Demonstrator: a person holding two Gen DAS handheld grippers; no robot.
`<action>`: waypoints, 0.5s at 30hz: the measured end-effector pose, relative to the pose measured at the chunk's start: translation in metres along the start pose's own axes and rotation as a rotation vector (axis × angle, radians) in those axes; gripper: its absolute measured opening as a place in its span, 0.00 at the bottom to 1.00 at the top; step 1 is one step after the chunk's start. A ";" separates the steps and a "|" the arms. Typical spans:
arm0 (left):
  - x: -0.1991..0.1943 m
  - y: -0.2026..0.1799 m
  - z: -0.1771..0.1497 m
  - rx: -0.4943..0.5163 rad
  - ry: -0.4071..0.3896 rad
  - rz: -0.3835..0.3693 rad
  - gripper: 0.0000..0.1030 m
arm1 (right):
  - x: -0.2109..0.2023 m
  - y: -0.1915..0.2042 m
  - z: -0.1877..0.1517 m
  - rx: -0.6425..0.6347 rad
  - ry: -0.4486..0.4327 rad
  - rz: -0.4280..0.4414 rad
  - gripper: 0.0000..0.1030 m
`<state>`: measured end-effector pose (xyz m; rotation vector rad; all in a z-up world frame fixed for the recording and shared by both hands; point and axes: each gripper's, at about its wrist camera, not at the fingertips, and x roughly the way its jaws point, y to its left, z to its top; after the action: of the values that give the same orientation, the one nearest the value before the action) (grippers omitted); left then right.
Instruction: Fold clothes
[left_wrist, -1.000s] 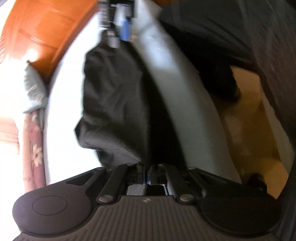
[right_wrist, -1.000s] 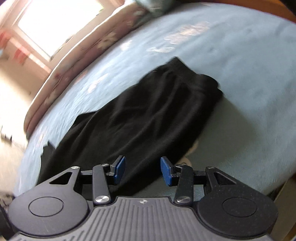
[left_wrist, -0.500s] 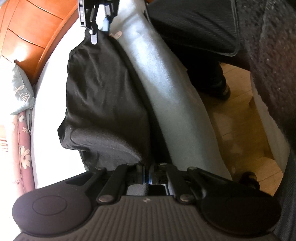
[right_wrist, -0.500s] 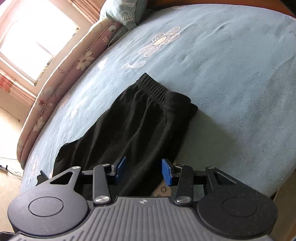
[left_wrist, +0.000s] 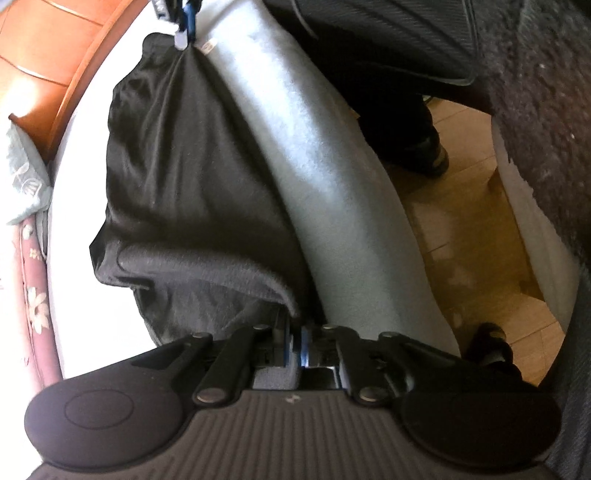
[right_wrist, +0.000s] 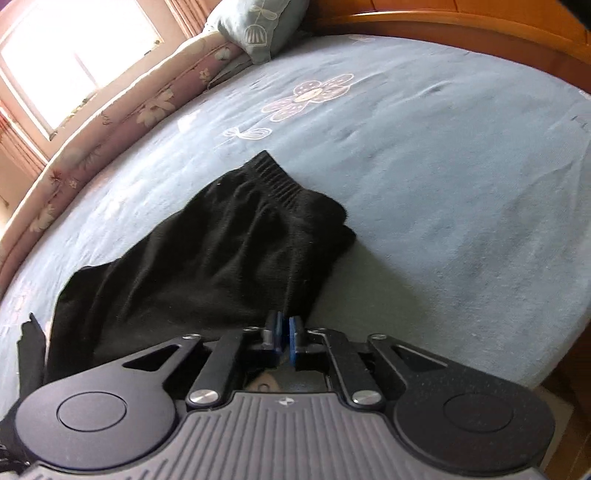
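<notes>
A: Left wrist view. Left hand-held gripper (left_wrist: 294, 341) clamped on the hem of the black trousers (left_wrist: 192, 192), bottom centre. The right hand-held gripper (left_wrist: 184, 22), top of frame, pinches the far end; cloth is taut between them, above the bed (left_wrist: 332, 177).

B: Right wrist view. Right hand-held gripper (right_wrist: 283, 334) pinched shut on the black trousers (right_wrist: 229, 251), which trail to the waistband mid-frame on the bed (right_wrist: 443, 147). I'd keep both ends level and lower evenly.

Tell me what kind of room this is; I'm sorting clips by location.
Most likely a bedroom: black trousers lie on a bed's blue flowered sheet, with a pillow and wooden headboard.
</notes>
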<state>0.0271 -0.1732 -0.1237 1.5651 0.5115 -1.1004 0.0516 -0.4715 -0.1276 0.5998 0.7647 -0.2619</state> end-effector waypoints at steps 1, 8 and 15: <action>-0.003 0.002 -0.003 -0.019 -0.003 -0.004 0.10 | -0.003 -0.001 0.000 -0.001 -0.004 -0.008 0.15; -0.033 0.036 -0.028 -0.286 -0.074 -0.026 0.12 | -0.025 -0.022 0.016 0.092 -0.100 0.035 0.37; -0.031 0.061 -0.018 -0.373 -0.106 0.036 0.31 | 0.000 -0.022 0.034 0.092 -0.116 0.042 0.12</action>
<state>0.0672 -0.1680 -0.0662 1.1810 0.5771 -0.9897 0.0610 -0.5094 -0.1178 0.6809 0.6303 -0.2920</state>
